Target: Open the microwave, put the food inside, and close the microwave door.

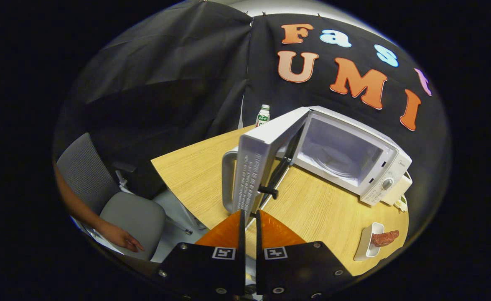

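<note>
A white microwave (389,167) stands on the wooden table (320,209) with its door (251,171) swung wide open toward me, seen almost edge-on. Its cavity (337,152) looks empty. The door's handle (227,179) faces left. My gripper (250,211) is shut to a narrow slit, its tips right at the door's lower edge, and nothing is visibly held between them. The food (384,238), a reddish-brown piece, lies in a white oblong dish (368,246) near the table's edge, to the right of the fingers and in front of the microwave.
A small white and green bottle (263,116) stands at the table's far edge behind the door. A grey office chair (115,205) sits left of the table, with a person's hand (122,240) beside its seat. A white box (403,188) sits against the microwave's right side.
</note>
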Action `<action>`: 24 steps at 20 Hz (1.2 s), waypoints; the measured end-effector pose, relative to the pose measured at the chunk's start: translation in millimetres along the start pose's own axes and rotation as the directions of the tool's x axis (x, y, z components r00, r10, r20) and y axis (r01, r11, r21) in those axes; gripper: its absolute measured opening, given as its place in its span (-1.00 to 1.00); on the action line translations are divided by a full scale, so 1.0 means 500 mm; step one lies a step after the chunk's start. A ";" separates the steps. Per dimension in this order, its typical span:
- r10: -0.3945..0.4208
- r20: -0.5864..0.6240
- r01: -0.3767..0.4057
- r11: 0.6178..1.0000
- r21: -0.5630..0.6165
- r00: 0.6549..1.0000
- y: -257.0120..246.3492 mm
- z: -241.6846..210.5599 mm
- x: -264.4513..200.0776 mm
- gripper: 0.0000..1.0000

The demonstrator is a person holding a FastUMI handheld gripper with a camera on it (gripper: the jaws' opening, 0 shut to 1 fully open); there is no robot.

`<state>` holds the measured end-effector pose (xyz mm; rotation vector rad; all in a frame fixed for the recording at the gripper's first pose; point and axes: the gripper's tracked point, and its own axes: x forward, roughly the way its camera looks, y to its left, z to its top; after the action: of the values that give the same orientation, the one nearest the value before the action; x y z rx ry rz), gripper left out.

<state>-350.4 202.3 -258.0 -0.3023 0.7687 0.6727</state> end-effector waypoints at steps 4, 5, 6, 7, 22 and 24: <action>-0.098 -0.014 0.099 0.991 0.091 0.995 -0.147 -0.027 -0.039 -0.78; -0.132 -0.028 0.134 0.985 0.107 0.991 -0.191 -0.040 -0.044 -0.75; -0.164 -0.052 0.169 0.978 0.121 0.985 -0.239 -0.060 -0.048 -0.73; -0.181 -0.081 0.191 0.972 0.137 0.980 -0.281 -0.087 -0.050 -0.67; -0.103 -0.363 0.217 0.932 0.289 0.926 -0.717 -0.283 -0.080 0.20; -0.093 -0.380 0.211 0.937 0.280 0.920 -0.750 -0.300 -0.071 0.21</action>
<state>-203.2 -168.3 -330.7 -0.1908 1.1790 0.3356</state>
